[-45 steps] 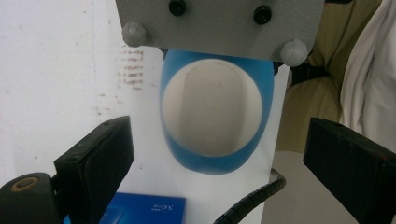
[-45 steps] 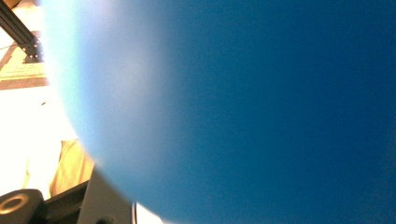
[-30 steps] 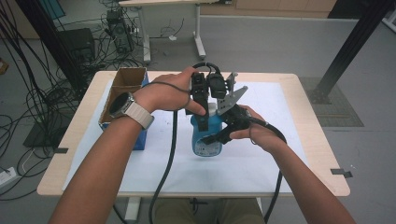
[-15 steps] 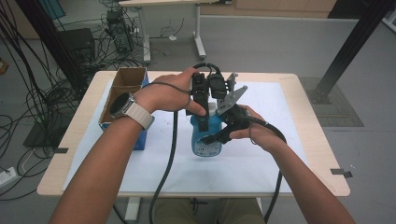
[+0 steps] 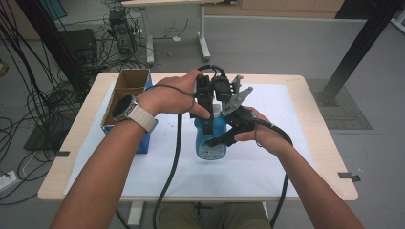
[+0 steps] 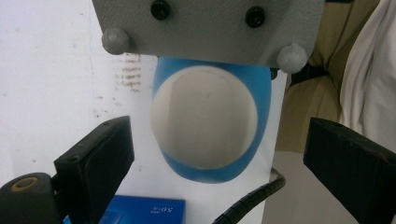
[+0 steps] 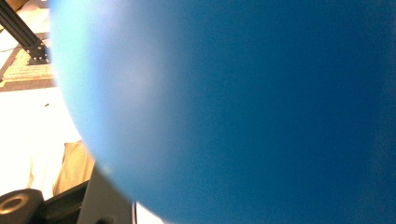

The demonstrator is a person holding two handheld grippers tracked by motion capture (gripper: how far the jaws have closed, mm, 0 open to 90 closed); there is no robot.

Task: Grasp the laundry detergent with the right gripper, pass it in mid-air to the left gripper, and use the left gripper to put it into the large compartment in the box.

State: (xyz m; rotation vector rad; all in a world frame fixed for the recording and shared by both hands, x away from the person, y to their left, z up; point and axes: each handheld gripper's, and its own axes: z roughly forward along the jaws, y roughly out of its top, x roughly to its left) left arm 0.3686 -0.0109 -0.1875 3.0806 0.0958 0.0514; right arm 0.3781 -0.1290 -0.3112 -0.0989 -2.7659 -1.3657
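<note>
A blue bottle (image 5: 211, 143) with a white cap (image 6: 204, 116) stands upright on the white sheet in the middle of the table. My right gripper (image 5: 220, 138) comes in from the right and is shut on the bottle's body; the blue wall (image 7: 243, 107) is pressed close in the right gripper view. My left gripper (image 5: 208, 119) points down over the bottle's top. In the left gripper view its fingers (image 6: 93, 168) stand wide apart on either side of the cap without touching it. The right gripper's grey plate (image 6: 205, 28) crosses the top of that view.
An open cardboard box (image 5: 126, 90) stands at the table's left, with a blue box (image 5: 143, 142) in front of it under my left forearm. Both grippers' cables (image 5: 173, 157) hang toward the front edge. Cables and equipment lie on the floor beyond the table's left.
</note>
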